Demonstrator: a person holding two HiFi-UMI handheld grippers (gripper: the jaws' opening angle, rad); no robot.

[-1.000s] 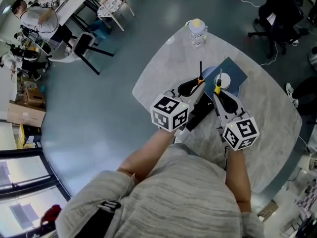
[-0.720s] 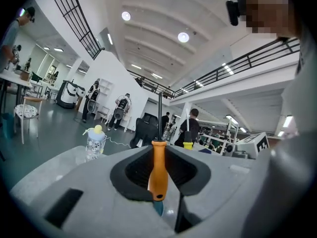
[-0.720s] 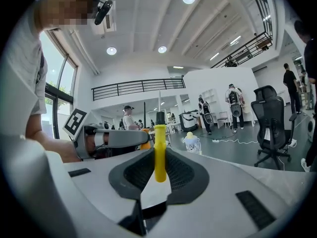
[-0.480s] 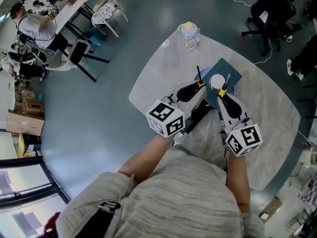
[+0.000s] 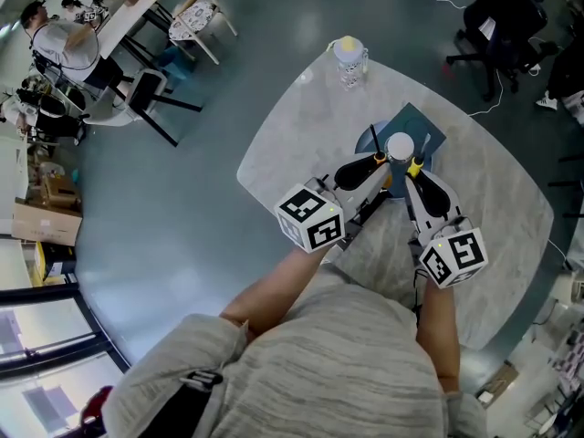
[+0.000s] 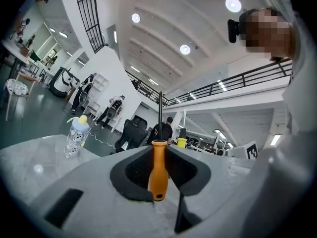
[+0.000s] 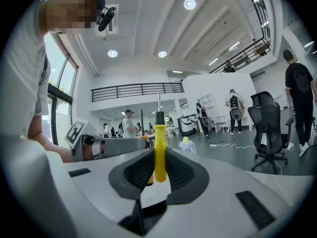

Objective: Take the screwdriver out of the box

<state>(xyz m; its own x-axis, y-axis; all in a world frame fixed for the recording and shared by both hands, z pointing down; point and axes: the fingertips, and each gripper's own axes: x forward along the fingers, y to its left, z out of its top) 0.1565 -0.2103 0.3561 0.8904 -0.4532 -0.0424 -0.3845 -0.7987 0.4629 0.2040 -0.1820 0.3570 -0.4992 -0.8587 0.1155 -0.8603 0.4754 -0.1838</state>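
My left gripper (image 5: pixel 377 161) is shut on an orange-handled screwdriver (image 6: pixel 158 170), pinched at the handle, with its dark shaft standing up. My right gripper (image 5: pixel 416 168) is shut on a yellow-handled screwdriver (image 7: pixel 159 155), also upright between the pads. Both grippers hover close together over the near edge of a flat dark blue box (image 5: pixel 426 128) on the marble table (image 5: pixel 301 126). A white round object (image 5: pixel 400 146) lies on the box between the two tools. In the right gripper view the left gripper (image 7: pixel 111 146) shows just behind the yellow handle.
A small bottle with a yellow cap (image 5: pixel 347 60) stands at the table's far edge, also seen as the bottle (image 6: pixel 75 137). Black office chairs (image 5: pixel 506 26) stand beyond the table at right, desks and people (image 5: pixel 64 44) at far left.
Both grippers have drifted a little to the right over the blue box, each still holding its screwdriver. The left gripper has turned, so its shaft now leans toward the white round object.
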